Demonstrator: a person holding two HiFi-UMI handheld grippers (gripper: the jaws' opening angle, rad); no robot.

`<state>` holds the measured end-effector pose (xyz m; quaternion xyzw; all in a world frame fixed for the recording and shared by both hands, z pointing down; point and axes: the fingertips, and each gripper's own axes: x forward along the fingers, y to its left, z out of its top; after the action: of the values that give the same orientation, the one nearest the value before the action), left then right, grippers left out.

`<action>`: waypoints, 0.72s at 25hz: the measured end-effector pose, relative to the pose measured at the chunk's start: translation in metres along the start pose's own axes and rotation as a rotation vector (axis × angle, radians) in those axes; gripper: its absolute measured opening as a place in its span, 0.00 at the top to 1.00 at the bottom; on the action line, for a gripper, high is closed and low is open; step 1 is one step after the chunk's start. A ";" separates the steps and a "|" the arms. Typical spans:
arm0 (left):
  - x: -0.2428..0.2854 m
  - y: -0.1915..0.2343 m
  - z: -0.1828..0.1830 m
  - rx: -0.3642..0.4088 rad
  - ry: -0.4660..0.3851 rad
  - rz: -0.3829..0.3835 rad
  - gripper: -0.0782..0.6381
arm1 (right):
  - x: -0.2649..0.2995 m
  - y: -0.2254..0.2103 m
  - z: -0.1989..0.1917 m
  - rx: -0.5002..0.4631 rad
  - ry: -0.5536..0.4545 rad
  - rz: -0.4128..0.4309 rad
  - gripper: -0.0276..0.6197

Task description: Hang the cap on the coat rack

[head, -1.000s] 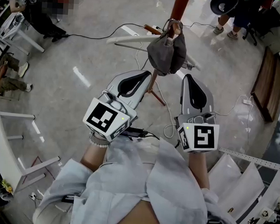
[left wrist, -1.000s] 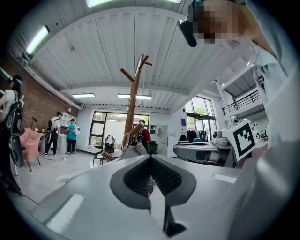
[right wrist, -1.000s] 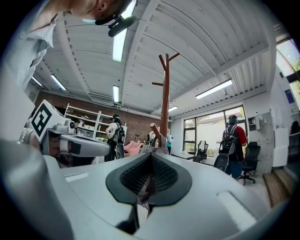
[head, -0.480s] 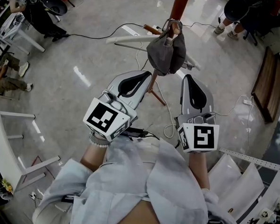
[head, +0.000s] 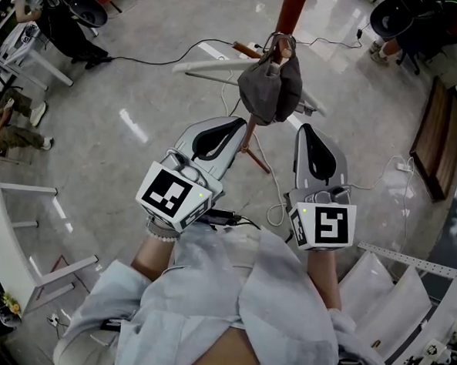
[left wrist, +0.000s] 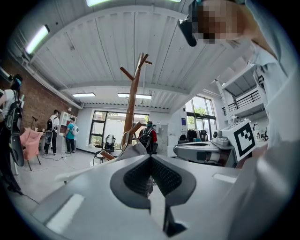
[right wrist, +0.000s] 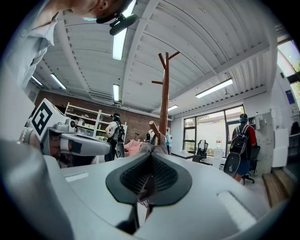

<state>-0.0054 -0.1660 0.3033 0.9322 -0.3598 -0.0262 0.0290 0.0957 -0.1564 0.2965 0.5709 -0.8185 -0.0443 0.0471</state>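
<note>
Drooping lengthwise from the brown wooden coat rack point(head: 292, 8), a soft grey fabric cap point(head: 270, 88); left hand-held gripper point(head: 234, 123), right hand-held gripper point(head: 306, 129) closed, empty.

Cap point(head: 271, 88) hangs on a peg of the coat rack point(head: 292, 8), far centre. Left gripper point(head: 233, 124) sits near-left of the cap, right gripper point(head: 306, 130) near-right, cap just beyond their tips. Table point(head: 5, 241) at near left, board point(head: 432, 136) on the floor at right
</note>
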 end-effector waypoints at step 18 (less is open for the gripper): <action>0.001 0.000 -0.002 -0.007 0.004 0.002 0.89 | 0.000 -0.003 -0.005 0.007 0.013 -0.006 0.95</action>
<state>-0.0047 -0.1662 0.3050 0.9317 -0.3607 -0.0256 0.0332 0.0991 -0.1569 0.3009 0.5738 -0.8166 -0.0377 0.0501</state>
